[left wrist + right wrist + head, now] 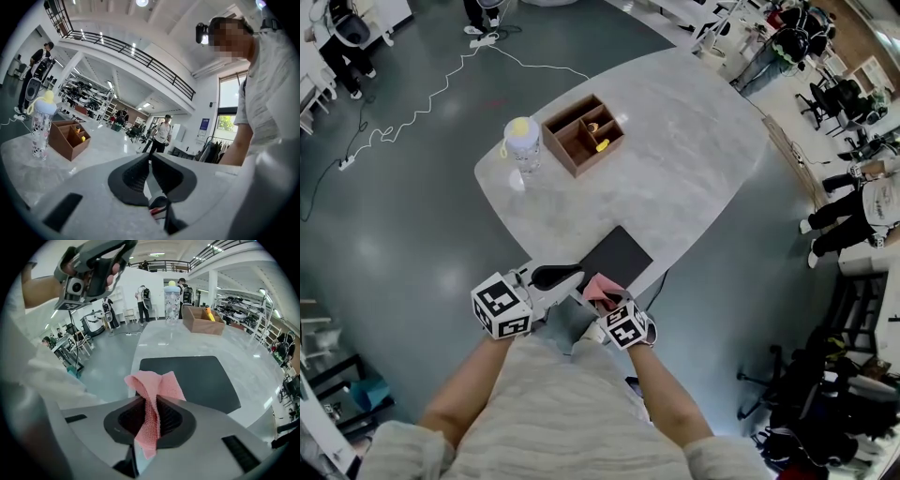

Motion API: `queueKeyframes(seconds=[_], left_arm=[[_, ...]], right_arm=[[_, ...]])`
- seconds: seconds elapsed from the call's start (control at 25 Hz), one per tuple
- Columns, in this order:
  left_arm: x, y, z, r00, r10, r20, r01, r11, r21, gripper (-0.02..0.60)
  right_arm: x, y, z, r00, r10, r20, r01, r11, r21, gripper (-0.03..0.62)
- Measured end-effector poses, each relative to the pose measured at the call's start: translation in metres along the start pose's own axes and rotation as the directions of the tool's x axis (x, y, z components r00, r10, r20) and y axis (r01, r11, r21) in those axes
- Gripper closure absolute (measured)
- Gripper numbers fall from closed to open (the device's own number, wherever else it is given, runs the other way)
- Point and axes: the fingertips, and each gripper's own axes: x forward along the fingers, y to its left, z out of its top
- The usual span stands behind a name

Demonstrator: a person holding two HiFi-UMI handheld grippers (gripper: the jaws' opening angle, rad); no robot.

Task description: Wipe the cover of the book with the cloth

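Right claw (pixel 150 404) grips the pink cloth (pixel 159 385) just before the dark book (pixel 197 380), which lies at the counter's (pixel 178 341) near edge. Left claw (pixel 150 158) is closed and empty. Wiping seems about to start: lower the cloth onto the cover and sweep.

We count one table (pixel 675 141), one dark book (pixel 619 255), one pink cloth (pixel 602 287), one bottle (pixel 521 141) and one wooden box (pixel 584 134). In the box we make out what seem to be two small yellow items (pixel 602 145). We count two grippers: the left gripper (pixel 150 158) and the right gripper (pixel 151 401).
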Motion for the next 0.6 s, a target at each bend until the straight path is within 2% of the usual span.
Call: queueKeyframes(seconds=[0.24, 0.36, 0.48, 0.6], left_arm=[[0.006, -0.006, -0.01, 0.999, -0.024, -0.042, 0.026, 0.999, 0.041, 0.548], [0.01, -0.005, -0.014, 0.997, -0.026, -0.067, 0.031, 0.997, 0.072, 0.548], [0.015, -0.005, -0.018, 0.995, -0.03, -0.097, 0.04, 0.994, 0.099, 0.546], [0.022, -0.007, -0.03, 0.986, -0.041, -0.159, 0.064, 0.988, 0.141, 0.541]], right_arm=[[0.001, 0.036, 0.001, 0.992, 0.126, 0.003, -0.126, 0.992, 0.006, 0.548], [-0.006, 0.043, 0.011, 0.983, 0.177, 0.055, -0.18, 0.982, 0.058, 0.548], [-0.021, 0.024, 0.02, 0.977, 0.167, 0.132, -0.184, 0.974, 0.133, 0.548], [-0.042, -0.02, 0.031, 0.979, 0.079, 0.189, -0.117, 0.974, 0.195, 0.548]])
